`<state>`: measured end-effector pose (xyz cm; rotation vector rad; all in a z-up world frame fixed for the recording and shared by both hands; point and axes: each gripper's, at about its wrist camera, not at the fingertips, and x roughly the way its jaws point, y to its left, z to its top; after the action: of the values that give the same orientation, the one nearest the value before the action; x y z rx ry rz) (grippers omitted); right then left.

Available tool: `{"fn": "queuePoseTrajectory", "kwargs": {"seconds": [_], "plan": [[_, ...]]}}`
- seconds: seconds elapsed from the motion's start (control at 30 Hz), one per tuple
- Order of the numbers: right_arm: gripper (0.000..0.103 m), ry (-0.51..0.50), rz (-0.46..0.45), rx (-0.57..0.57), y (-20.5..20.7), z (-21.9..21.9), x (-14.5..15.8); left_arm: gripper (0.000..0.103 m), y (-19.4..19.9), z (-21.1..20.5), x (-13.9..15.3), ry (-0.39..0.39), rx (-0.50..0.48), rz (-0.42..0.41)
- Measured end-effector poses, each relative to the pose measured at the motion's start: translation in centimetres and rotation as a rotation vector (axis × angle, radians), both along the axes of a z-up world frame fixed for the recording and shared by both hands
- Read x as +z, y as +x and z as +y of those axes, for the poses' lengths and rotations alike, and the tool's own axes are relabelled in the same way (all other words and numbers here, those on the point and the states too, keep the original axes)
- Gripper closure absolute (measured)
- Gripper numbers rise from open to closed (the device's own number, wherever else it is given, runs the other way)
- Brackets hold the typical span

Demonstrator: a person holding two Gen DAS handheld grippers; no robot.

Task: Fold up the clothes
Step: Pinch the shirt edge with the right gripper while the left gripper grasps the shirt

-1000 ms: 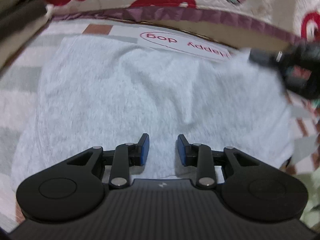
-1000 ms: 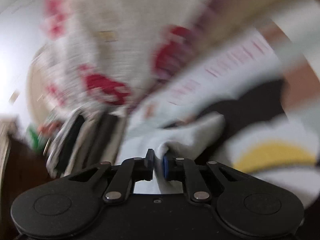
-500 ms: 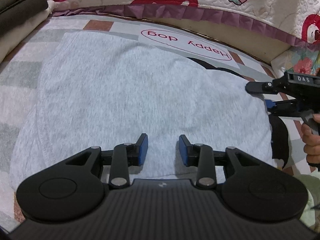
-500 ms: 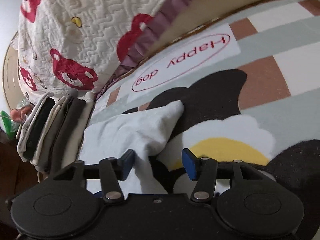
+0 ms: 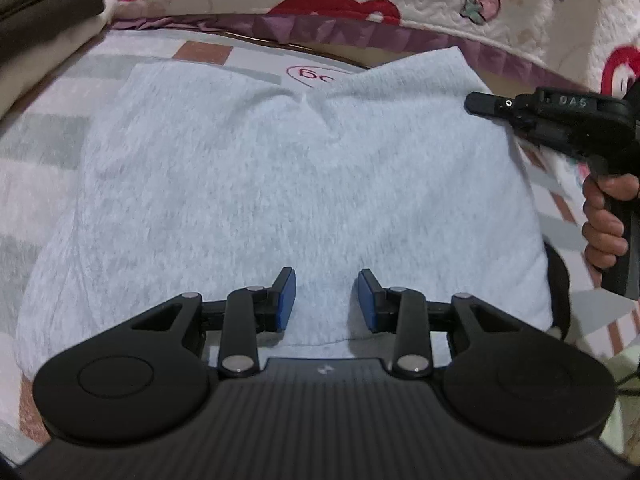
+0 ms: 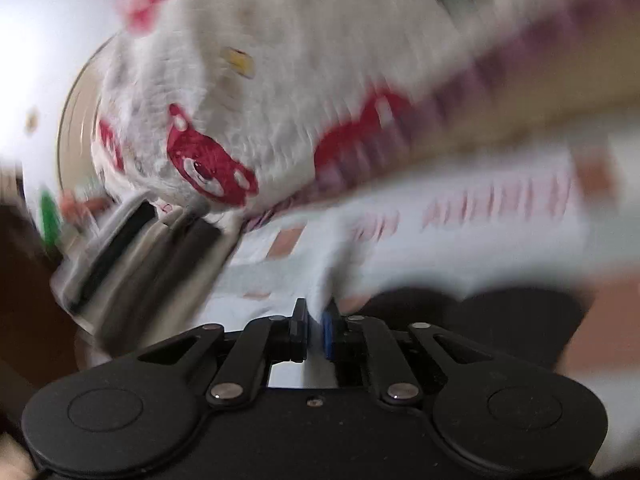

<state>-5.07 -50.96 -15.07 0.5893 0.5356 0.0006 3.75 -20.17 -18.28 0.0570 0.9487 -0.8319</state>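
Grey garment point(image 5: 280, 184) corner pinched in just-closed right tool point(image 6: 316, 330); left tool point(image 5: 326, 300) angled down, open above cloth.

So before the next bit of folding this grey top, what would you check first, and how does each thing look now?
1. Right tongs have closed on the grey top: ok, cloth sits between the pads.
2. Left tongs free: ok, open above the near hem, gripping nothing.
3. Far right corner lifted: ok, it stands up, covering part of the rug lettering.
4. Rest of top lying flat: ok, one crease near the far edge.
5. Folded stack out of the way: ok.
6. Grip depth: cannot tell, picture blurred.
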Motion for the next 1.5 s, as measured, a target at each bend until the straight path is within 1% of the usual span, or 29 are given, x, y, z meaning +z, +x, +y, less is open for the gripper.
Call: {"fn": "queuePoseTrajectory", "kwargs": {"seconds": [0.03,0.07,0.1,0.13,0.17,0.2,0.27,0.3,0.33,0.43,0.47,0.57,0.6,0.63,0.67,0.7,0.77,0.8,0.9,0.93,1.0,1.03,1.1,1.17,1.23,1.27,1.33,1.4,1.5], "plan": [[0.095,-0.106,0.015,-0.006,-0.1,0.8,0.1,0.067,0.0,-0.2,0.0,0.004,-0.003,-0.002],[0.095,-0.187,0.033,-0.013,-0.2,1.3,0.0,0.063,0.0,-0.3,0.0,0.001,-0.007,0.002],[0.095,-0.179,0.065,-0.025,0.0,1.0,-1.1,0.062,-0.1,-0.4,0.0,0.003,-0.009,0.001],[0.089,-0.132,0.101,-0.039,0.2,0.3,-2.2,0.062,-0.2,-0.4,0.0,0.004,-0.011,-0.001],[0.086,-0.071,0.141,-0.055,0.3,-0.5,-3.0,0.062,-0.3,-0.4,0.0,0.009,-0.014,-0.005],[0.084,0.017,0.175,-0.082,0.0,-1.5,-3.9,0.062,-0.4,-0.3,0.0,0.012,-0.016,-0.007],[0.073,0.168,0.173,-0.113,-1.3,-3.0,-4.8,0.062,-0.2,-0.3,0.0,0.007,-0.010,-0.003],[0.058,0.229,0.169,-0.121,-2.2,-3.5,-5.1,0.062,-0.1,-0.3,0.0,0.003,-0.004,0.000],[0.052,0.288,0.169,-0.121,-3.1,-4.0,-5.4,0.062,0.0,-0.3,0.0,-0.001,0.001,0.003],[0.052,0.421,0.206,-0.076,-5.6,-4.2,-6.6,0.062,-0.2,-0.3,0.1,0.008,0.012,-0.005],[0.052,0.447,0.223,-0.057,-6.4,-3.7,-6.9,0.062,-0.3,-0.3,0.2,0.016,0.014,-0.013],[0.052,0.533,0.251,0.007,-8.9,-1.5,-7.8,0.062,-0.6,-0.2,0.5,0.046,0.013,-0.044],[0.051,0.567,0.257,0.028,-9.4,-0.5,-8.2,0.066,-0.7,-0.1,0.6,0.058,0.009,-0.056],[0.051,0.595,0.259,0.046,-9.8,0.4,-8.6,0.067,-0.9,-0.1,0.9,0.070,-0.009,-0.068],[0.051,0.596,0.244,0.045,-9.8,1.2,-8.7,0.067,-1.0,0.0,1.1,0.078,-0.034,-0.070],[0.050,0.578,0.223,0.025,-9.8,1.9,-8.6,0.069,-1.1,0.1,1.3,0.086,-0.052,-0.077],[0.076,0.513,0.184,-0.017,-9.4,3.0,-7.9,0.072,-1.2,0.3,1.4,0.101,-0.052,-0.079],[0.087,0.464,0.166,-0.003,-8.8,3.8,-6.9,0.074,-1.2,0.4,1.2,0.108,-0.045,-0.066],[0.088,0.337,0.100,0.050,-6.7,5.7,-2.7,0.074,-1.2,0.7,0.5,0.104,-0.039,-0.043],[0.088,0.317,0.075,0.065,-5.9,6.1,-1.2,0.074,-1.1,0.8,0.3,0.095,-0.038,-0.040],[0.088,0.288,0.035,0.117,-3.9,7.1,1.3,0.074,-0.4,1.5,0.6,0.053,-0.009,0.008],[0.089,0.265,0.021,0.151,-2.6,7.9,2.5,0.074,0.1,2.3,0.7,0.035,0.017,0.026],[0.089,0.181,0.014,0.218,0.4,10.2,3.9,0.074,1.1,3.8,1.1,-0.002,0.071,0.064],[0.089,0.102,0.010,0.285,3.4,12.6,5.3,0.074,2.5,7.0,1.8,-0.042,0.181,0.096],[0.090,0.060,0.028,0.350,6.0,14.9,5.5,0.074,3.6,11.0,2.3,-0.154,0.291,0.128],[0.090,0.019,0.041,0.384,6.8,16.1,5.5,0.074,4.1,13.0,2.6,-0.210,0.346,0.144],[0.090,-0.036,0.072,0.436,8.1,18.1,5.2,0.074,4.7,15.9,3.0,-0.296,0.414,0.156],[0.090,-0.073,0.106,0.477,9.1,19.6,4.6,0.074,5.0,17.8,3.1,-0.378,0.457,0.168],[0.090,-0.093,0.173,0.522,10.3,21.4,3.1,0.074,5.1,18.3,2.8,-0.428,0.465,0.181]]}}
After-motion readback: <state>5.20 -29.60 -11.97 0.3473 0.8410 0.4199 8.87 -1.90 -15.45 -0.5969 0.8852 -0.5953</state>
